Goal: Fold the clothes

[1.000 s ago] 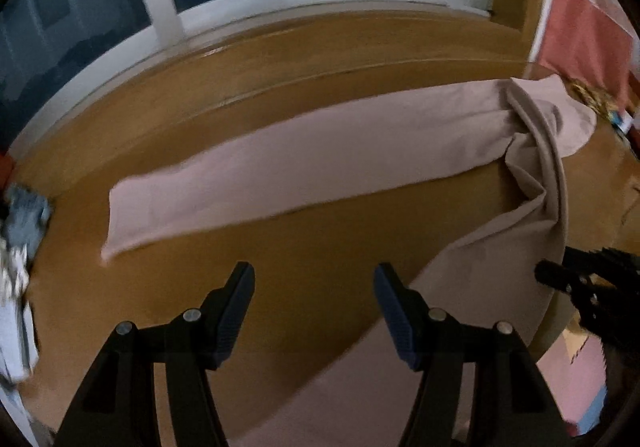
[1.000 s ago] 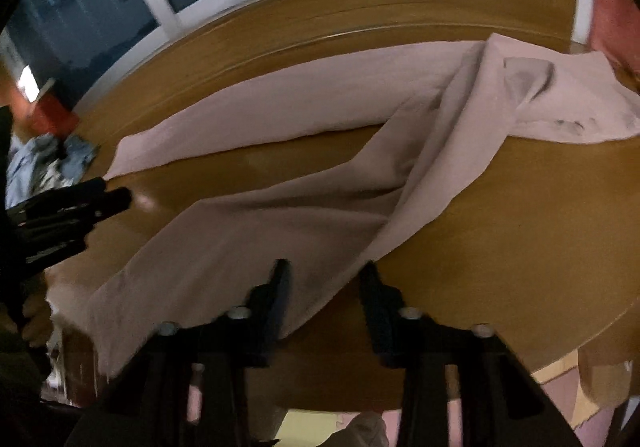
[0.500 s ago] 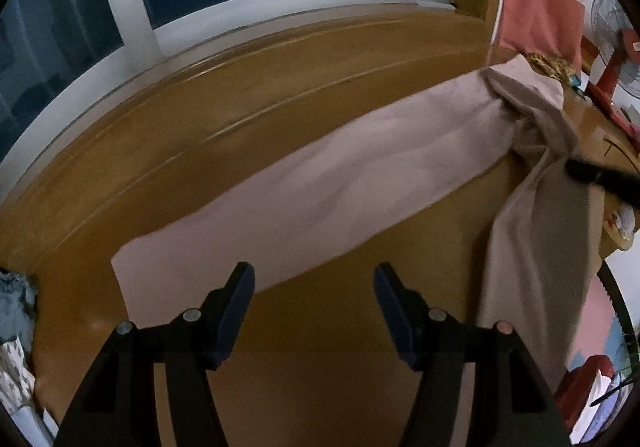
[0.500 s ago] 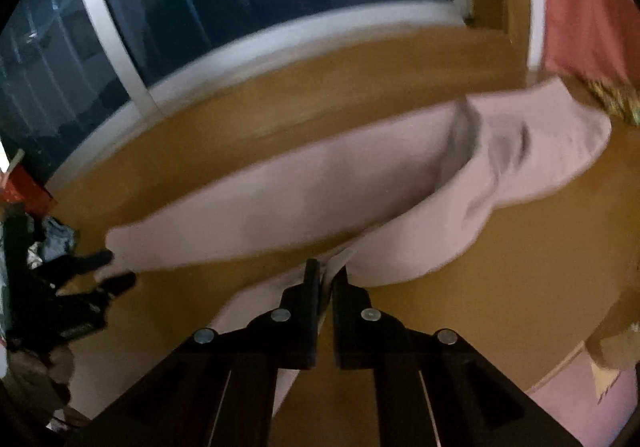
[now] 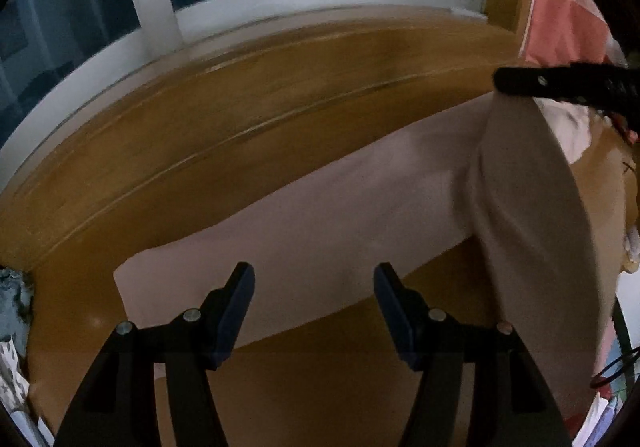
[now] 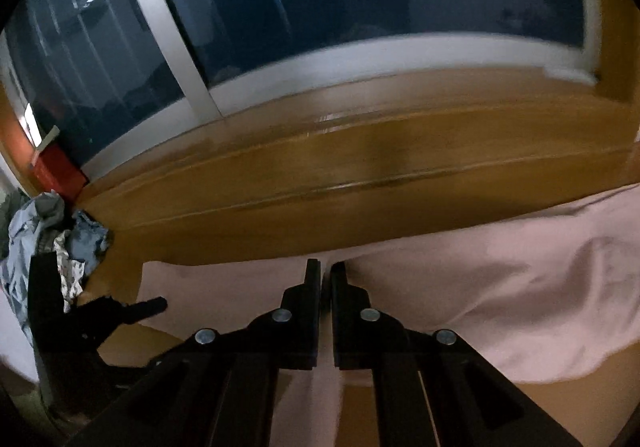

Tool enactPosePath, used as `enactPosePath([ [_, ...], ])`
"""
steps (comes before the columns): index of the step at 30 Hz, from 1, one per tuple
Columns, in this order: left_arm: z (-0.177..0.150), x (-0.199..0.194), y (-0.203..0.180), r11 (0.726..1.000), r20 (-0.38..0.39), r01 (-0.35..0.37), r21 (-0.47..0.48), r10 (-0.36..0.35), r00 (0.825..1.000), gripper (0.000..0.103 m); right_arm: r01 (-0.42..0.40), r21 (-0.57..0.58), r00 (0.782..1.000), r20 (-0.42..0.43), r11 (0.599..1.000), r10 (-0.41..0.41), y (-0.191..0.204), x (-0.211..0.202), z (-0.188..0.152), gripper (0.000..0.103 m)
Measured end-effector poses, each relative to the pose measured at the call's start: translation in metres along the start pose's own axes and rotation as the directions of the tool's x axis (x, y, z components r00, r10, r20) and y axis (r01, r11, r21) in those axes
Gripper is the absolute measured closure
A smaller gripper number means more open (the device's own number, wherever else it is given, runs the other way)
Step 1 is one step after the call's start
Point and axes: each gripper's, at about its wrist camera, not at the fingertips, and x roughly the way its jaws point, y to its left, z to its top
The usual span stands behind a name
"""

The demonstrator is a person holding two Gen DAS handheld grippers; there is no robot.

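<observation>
Pale pink trousers lie stretched across the wooden table. One leg runs flat from the hem at lower left to the waist at right. My left gripper hovers open over that leg near its hem, nothing between its fingers. The other leg is lifted and hangs as a broad fold from my right gripper at upper right. In the right wrist view my right gripper is shut on this pink cloth, which drapes down under the fingers, above the flat leg. The left gripper shows at lower left.
A heap of grey-blue clothes sits at the table's left end, also seen as the clothes heap. A red box stands behind it. A dark window runs along the far side. A red patterned curtain hangs at right.
My right gripper shut on the near trouser leg and lifted it up over the far leg. My left gripper stayed open and moved in over the far leg's hem end.
</observation>
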Motion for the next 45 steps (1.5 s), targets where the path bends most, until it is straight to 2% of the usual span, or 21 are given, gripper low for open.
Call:
enactPosePath([
  [3, -0.002, 0.015, 0.003, 0.999, -0.044, -0.018, -0.038, 0.016, 0.999, 0.043, -0.015, -0.009, 0.998, -0.061, 1.000, 0.015, -0.003, 0.030, 0.005, 0.098],
  [8, -0.004, 0.020, 0.005, 0.996, -0.055, 0.001, -0.095, -0.006, 0.998, 0.041, -0.010, -0.017, 0.988, -0.151, 1.000, 0.007, -0.011, 0.074, 0.000, 0.098],
  [10, -0.003, 0.019, 0.003, 0.996, -0.058, -0.002, -0.093, -0.004, 0.998, 0.040, -0.009, -0.013, 0.987, -0.160, 1.000, 0.007, -0.014, 0.081, -0.004, 0.098],
  [14, 0.001, 0.016, 0.000, 0.996, -0.066, -0.012, -0.088, 0.006, 0.998, 0.041, -0.002, -0.008, 0.987, -0.158, 1.000, 0.001, -0.014, 0.080, -0.005, 0.097],
  [18, 0.003, 0.000, 0.002, 0.998, -0.033, -0.009, -0.067, 0.007, 0.999, 0.042, 0.034, -0.003, 0.981, -0.191, 0.999, -0.034, -0.007, 0.078, -0.004, 0.091],
  [20, 0.004, -0.007, 0.005, 0.999, -0.015, -0.008, -0.049, 0.007, 1.000, 0.042, 0.059, 0.001, 0.978, -0.202, 0.998, -0.058, -0.002, 0.074, -0.004, 0.079],
  [24, 0.001, -0.019, 0.019, 1.000, 0.011, 0.013, -0.021, -0.013, 1.000, 0.042, 0.148, 0.026, 0.973, -0.184, 0.989, -0.141, 0.017, 0.049, -0.011, 0.068],
  [26, -0.006, -0.022, 0.025, 0.999, 0.006, 0.043, 0.008, -0.043, 0.999, 0.042, 0.192, 0.039, 0.967, -0.175, 0.981, -0.183, 0.026, 0.036, -0.014, 0.058],
  [31, -0.020, -0.028, 0.046, 0.994, 0.010, 0.080, 0.069, -0.081, 0.997, 0.042, 0.284, 0.143, 0.952, -0.155, 0.948, -0.262, 0.045, -0.002, -0.041, 0.054],
  [34, -0.020, -0.027, 0.057, 0.989, 0.019, 0.110, 0.094, -0.112, 0.994, 0.042, 0.365, 0.211, 0.927, -0.171, 0.907, -0.333, 0.050, -0.022, -0.075, 0.052],
  [37, -0.019, -0.016, 0.062, 0.985, 0.025, 0.086, 0.150, -0.091, 0.996, 0.042, 0.442, 0.267, 0.895, -0.201, 0.856, -0.399, 0.053, -0.038, -0.111, 0.051],
  [39, -0.021, -0.009, 0.070, 0.984, 0.023, 0.079, 0.163, -0.084, 0.996, 0.042, 0.463, 0.286, 0.883, -0.234, 0.839, -0.407, 0.053, -0.038, -0.130, 0.051],
  [42, -0.016, 0.006, 0.068, 0.979, 0.012, 0.093, 0.179, -0.097, 0.995, 0.042, 0.479, 0.295, 0.874, -0.253, 0.827, -0.415, 0.051, -0.034, -0.143, 0.051],
  [45, -0.015, 0.014, 0.067, 0.977, 0.007, 0.113, 0.183, -0.116, 0.993, 0.041, 0.512, 0.275, 0.855, -0.252, 0.814, -0.453, 0.057, -0.022, -0.145, 0.051],
])
